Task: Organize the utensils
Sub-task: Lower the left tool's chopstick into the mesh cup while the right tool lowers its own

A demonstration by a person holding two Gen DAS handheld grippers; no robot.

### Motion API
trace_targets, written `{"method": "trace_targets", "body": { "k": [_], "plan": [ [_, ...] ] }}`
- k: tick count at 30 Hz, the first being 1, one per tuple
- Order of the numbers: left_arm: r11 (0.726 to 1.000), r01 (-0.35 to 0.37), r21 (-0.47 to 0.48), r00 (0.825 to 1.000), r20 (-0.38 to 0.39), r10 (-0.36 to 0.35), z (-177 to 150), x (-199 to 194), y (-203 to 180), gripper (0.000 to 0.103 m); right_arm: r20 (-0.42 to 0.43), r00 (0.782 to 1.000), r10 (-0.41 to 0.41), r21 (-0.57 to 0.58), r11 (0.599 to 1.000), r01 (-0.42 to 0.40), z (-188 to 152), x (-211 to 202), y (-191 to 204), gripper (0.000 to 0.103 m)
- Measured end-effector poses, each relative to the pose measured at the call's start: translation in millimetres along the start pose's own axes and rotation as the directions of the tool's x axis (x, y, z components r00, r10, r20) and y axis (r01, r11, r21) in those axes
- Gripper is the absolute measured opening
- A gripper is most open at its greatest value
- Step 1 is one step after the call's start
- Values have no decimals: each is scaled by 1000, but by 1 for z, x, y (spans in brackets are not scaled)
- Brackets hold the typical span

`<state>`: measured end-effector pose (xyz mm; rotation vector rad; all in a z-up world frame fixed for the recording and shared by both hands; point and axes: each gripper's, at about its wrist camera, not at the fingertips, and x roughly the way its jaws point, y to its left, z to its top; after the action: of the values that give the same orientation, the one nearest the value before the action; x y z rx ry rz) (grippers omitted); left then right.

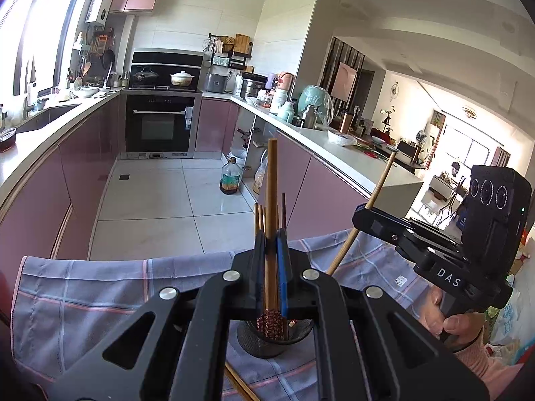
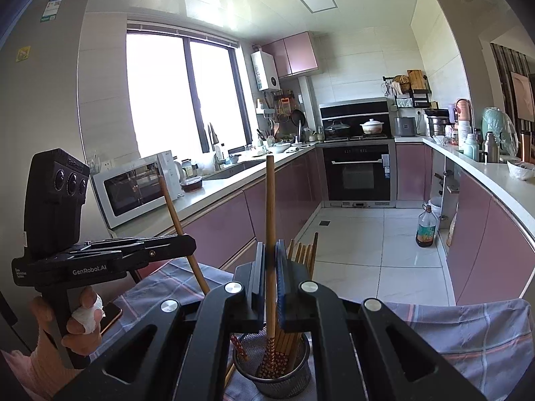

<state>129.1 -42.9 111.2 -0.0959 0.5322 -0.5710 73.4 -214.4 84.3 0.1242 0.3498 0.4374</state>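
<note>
Both grippers, left (image 1: 271, 250) and right (image 2: 271, 260), are each pinching one chopstick (image 1: 271, 180) above the near mesh holder (image 2: 271, 372), likely needing lowering before release.

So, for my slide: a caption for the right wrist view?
Right tongs clamp one chopstick above the mesh holder.

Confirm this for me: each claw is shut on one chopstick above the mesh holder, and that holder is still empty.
Not quite: the mesh holder is not empty. The right wrist view shows several chopsticks already standing in it. The rest holds: the left claw and right claw are each shut on one chopstick above it.
</note>
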Motion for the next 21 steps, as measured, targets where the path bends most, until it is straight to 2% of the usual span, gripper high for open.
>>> {"method": "trace_targets", "body": {
  "k": [21],
  "plan": [
    [998, -31, 57, 988, -147, 39, -14, 50, 6, 7, -131, 991, -5, 2, 1000, 5, -18, 30, -2, 5]
  ]
}}
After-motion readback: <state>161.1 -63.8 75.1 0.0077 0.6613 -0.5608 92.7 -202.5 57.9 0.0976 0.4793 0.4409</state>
